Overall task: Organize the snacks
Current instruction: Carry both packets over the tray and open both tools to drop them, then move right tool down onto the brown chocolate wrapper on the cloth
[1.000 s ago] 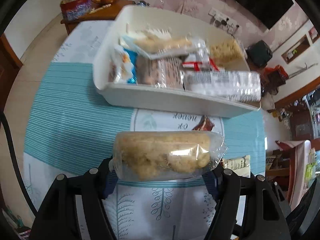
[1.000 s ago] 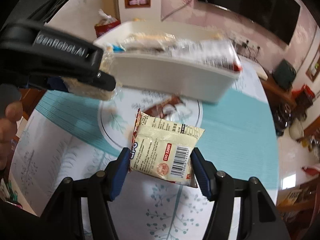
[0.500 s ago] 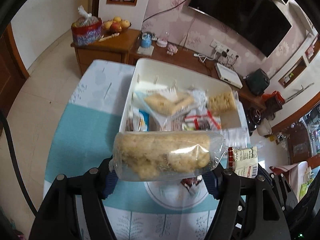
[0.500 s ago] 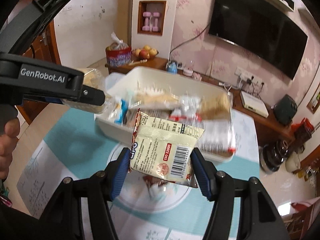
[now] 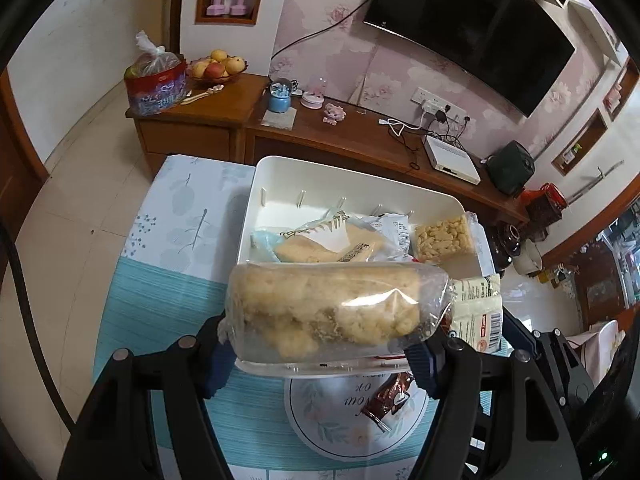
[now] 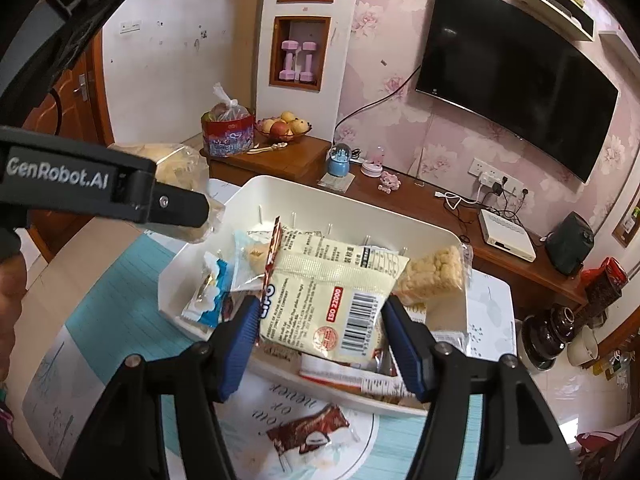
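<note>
Several snacks already fill the white plastic bin (image 5: 276, 168). The left claw (image 5: 320, 344) clamps a clear-wrapped crumbly cake (image 5: 324, 308) over it; the right claw (image 6: 320, 328), opening around a cream foil packet (image 6: 332, 300), hovers there too. 1 brown wrapper (image 6: 308, 434) remains on the bench (image 6: 108, 304).

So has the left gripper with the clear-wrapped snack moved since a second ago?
Yes. The left gripper and its clear-wrapped snack have risen toward the white bin; the snack now overlaps the bin's near rim.
</note>
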Demonstrator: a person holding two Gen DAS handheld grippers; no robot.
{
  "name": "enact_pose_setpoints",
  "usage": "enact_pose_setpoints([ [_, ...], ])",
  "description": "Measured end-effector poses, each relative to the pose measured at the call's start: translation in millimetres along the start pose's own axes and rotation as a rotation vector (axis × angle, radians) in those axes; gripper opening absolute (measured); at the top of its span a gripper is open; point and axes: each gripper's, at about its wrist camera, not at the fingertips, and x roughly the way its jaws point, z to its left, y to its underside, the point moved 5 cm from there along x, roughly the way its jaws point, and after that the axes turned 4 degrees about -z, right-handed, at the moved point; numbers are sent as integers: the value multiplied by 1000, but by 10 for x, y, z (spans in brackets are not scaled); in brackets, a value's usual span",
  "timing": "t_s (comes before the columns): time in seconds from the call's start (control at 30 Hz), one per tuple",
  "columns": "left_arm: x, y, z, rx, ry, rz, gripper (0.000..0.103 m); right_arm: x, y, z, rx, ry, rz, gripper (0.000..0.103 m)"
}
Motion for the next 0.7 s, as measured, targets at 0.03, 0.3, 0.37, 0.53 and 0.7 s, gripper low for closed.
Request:
enact_pose_setpoints([
  [0.03, 26, 1, -2, 2, 3, 11, 71, 16, 6, -13, 7, 3, 6, 65],
  [0.3, 10, 48, 15, 3, -16, 41, 82, -7, 41, -95, 80, -4, 54, 77],
  [0.37, -56, 66, 15, 4, -19, 30, 83, -77, 47, -113, 85, 7, 49, 79],
  [0.53, -257, 100, 9, 6, -15, 3, 86, -242, 90, -186, 115, 17, 52, 79],
  [0.7, -497, 200, -5, 22, -18, -10, 86, -407, 188, -259, 165, 9, 63, 79],
])
